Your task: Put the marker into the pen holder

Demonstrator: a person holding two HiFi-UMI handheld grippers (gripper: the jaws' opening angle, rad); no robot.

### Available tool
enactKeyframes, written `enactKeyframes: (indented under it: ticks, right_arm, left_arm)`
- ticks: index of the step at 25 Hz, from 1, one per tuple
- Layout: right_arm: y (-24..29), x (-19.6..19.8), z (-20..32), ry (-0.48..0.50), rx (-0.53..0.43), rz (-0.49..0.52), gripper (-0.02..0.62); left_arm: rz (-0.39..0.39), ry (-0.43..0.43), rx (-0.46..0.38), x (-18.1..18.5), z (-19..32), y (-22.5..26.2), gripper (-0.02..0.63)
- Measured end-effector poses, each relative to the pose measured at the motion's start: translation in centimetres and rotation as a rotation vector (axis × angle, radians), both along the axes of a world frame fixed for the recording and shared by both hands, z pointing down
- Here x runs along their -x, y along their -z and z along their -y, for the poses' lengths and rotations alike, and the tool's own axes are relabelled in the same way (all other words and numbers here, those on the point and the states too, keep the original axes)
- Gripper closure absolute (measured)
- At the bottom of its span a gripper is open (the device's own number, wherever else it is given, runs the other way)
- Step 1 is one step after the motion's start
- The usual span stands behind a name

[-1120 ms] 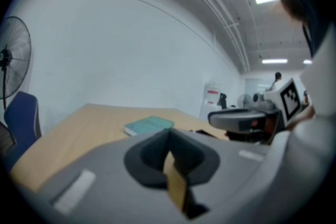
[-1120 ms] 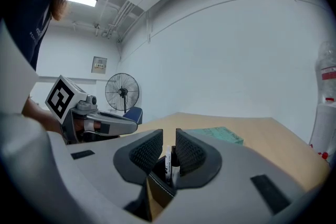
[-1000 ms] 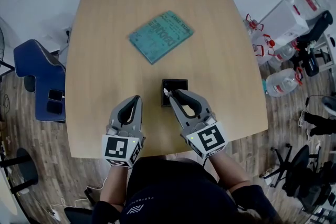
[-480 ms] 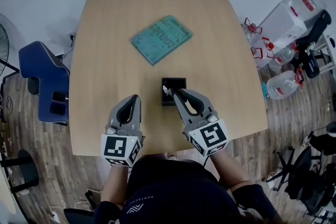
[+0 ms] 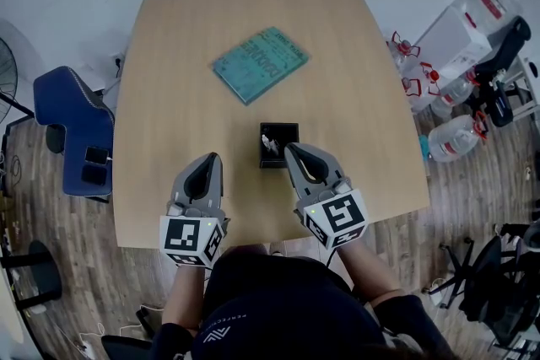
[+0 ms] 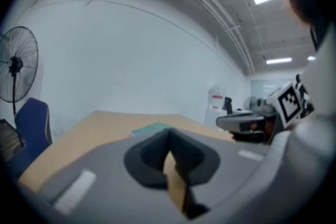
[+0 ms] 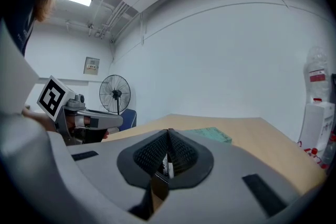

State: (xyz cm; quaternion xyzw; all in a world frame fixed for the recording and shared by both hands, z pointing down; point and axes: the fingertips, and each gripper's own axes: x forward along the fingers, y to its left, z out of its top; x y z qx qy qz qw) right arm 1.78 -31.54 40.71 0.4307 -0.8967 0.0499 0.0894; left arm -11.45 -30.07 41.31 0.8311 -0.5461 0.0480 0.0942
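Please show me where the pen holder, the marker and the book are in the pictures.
Pen holder (image 5: 280, 126), head view, on its far rim.
Marker (image 5: 269, 144), head view, on its white body.
Book (image 5: 260, 63), head view, on the middle of its cover.

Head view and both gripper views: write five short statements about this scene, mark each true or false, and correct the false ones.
1. The marker is inside the pen holder. True.
2. The right hand-held gripper grips the marker. False: it is beside the holder, apart from the marker.
3. The teal book lies farther from the person than the pen holder does. True.
4. The left hand-held gripper holds the book. False: its jaws are together on nothing, and the book lies apart from it on the table.
5. The blue chair stands at the right of the head view. False: it stands at the left.
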Motion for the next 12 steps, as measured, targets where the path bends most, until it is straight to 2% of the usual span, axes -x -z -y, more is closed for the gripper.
enactKeyframes:
  ticks: [12]
  right_arm:
    - [-0.17, -0.32, -0.42, -0.022, 0.020, -0.018, 0.594]
  left_arm:
    - [-0.005, -0.001, 0.002, 0.46, -0.65, -0.21, 0.603]
